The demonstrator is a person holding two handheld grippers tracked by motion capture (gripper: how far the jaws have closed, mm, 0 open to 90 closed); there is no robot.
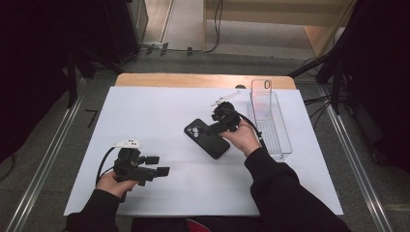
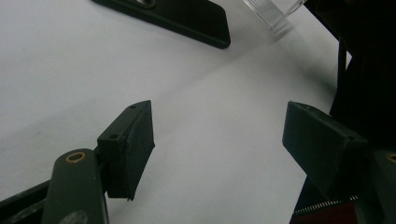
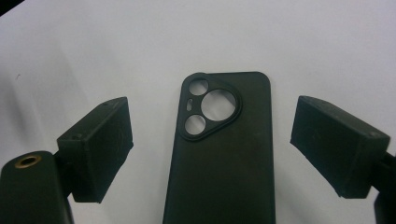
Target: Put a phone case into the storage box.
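Observation:
A black phone case (image 1: pixel 207 138) lies flat on the white table cover (image 1: pixel 159 111), its camera cutout facing up. In the right gripper view the black phone case (image 3: pixel 224 158) sits between the two jaws, which stand apart from its edges. My right gripper (image 1: pixel 208 129) hovers over the case and is open. My left gripper (image 1: pixel 157 166) rests near the front left of the table, open, with bare table between its fingertips (image 2: pixel 133 144). The left gripper view shows a corner of the black phone case (image 2: pixel 187 18) farther off.
A clear plastic tray (image 1: pixel 270 123) stands at the right of the table, with a transparent phone case (image 1: pixel 261 89) leaning in its far end. A dark sleeve (image 1: pixel 285 193) crosses the front right. Beyond the table are floor rails and cables.

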